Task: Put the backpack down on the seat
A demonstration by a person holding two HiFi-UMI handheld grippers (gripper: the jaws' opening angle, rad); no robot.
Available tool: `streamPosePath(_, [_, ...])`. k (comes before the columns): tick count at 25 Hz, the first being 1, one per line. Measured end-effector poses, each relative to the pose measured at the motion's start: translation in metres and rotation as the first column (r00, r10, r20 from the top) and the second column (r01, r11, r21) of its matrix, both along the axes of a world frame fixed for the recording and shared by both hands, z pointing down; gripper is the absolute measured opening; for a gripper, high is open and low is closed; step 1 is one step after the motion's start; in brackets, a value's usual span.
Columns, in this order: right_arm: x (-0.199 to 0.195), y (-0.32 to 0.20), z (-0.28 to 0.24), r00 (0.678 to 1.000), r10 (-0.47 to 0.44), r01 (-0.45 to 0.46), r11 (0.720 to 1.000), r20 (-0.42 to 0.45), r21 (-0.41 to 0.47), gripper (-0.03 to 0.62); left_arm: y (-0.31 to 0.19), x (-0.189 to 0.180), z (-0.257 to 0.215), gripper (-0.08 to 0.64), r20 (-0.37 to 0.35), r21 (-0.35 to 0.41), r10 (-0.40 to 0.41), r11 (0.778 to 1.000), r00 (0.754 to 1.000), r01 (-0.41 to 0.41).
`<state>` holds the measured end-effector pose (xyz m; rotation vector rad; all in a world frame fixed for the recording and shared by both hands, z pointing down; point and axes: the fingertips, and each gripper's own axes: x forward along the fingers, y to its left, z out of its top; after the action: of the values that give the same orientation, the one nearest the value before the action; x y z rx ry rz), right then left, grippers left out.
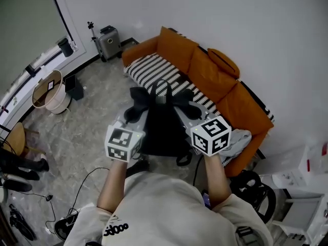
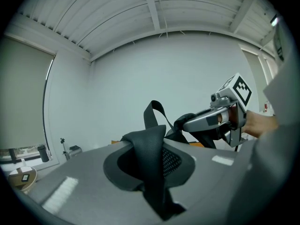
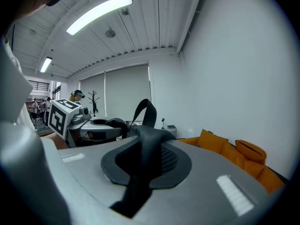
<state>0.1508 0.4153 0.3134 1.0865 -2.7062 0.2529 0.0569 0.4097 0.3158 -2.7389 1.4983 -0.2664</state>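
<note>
Backpack [image 1: 163, 132] hangs black and slack between the two grippers, in front of the sofa [image 1: 205, 70], its top against the striped seat [image 1: 154, 70] in the head view; by the look of it, not set down yet. Left gripper [image 1: 132, 115] pinches one padded mesh strap [image 2: 149, 153]; right gripper [image 1: 190, 110] pinches the other strap [image 3: 149, 149]. Both sets of jaws are nearly together, webbing squeezed in the gap. Grab loop [image 3: 143, 109] stands up behind. Risks, as judged: the padding is soft, so a strap may creep out of a grip if the load swings or one side takes more weight; the backpack would then tip and drop to the floor [image 1: 92, 132]. Lowered short of the seat edge, it would catch the front and slide off. Let go unevenly, it may topple forward off the cushion. A grey cloth [image 1: 238, 140] lies at the near end of the sofa; landing on that would leave the backpack unsteady. Hard to read: marker cubes and forearms cover the backpack's lower corners, so its bottom and any gap to seat or floor cannot be told. The seat's front edge sits behind the backpack. Both gripper views give only strap, jaws and room, nothing of the backpack's body. Pads are buried under mesh; depth of bite unclear.
</note>
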Motion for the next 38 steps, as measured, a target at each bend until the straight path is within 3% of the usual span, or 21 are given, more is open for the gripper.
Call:
streamPosePath(7, [0.009, -0.034, 0.002, 1.000, 0.018, -0.018, 1.000, 0.009, -0.012, 0.040, -0.035, 0.010, 0.003, 0.052, -0.019, 0.000, 0.008, 1.000, 1.000, -0.008])
streamPosePath(16, [0.011, -0.111, 0.001, 0.998, 0.048, -0.048, 0.999, 0.026, -0.015, 0.040, -0.114, 0.013, 0.004, 0.052, -0.021, 0.015, 0.049, 0.999, 0.999, -0.048])
streamPosePath(28, [-0.017, -0.235, -0.001, 0.997, 0.069, -0.067, 0.996, 0.036, -0.051, 0.041, -0.242, -0.014, -0.001, 0.051, -0.018, -0.011, 0.072, 0.997, 0.997, -0.072])
streamPosePath(38, [-0.051, -0.314, 0.005, 0.998, 0.067, -0.065, 0.995, 0.018, -0.075, 0.043, -0.320, -0.047, 0.007, 0.051, -0.018, -0.046, 0.079, 0.996, 0.997, -0.080])
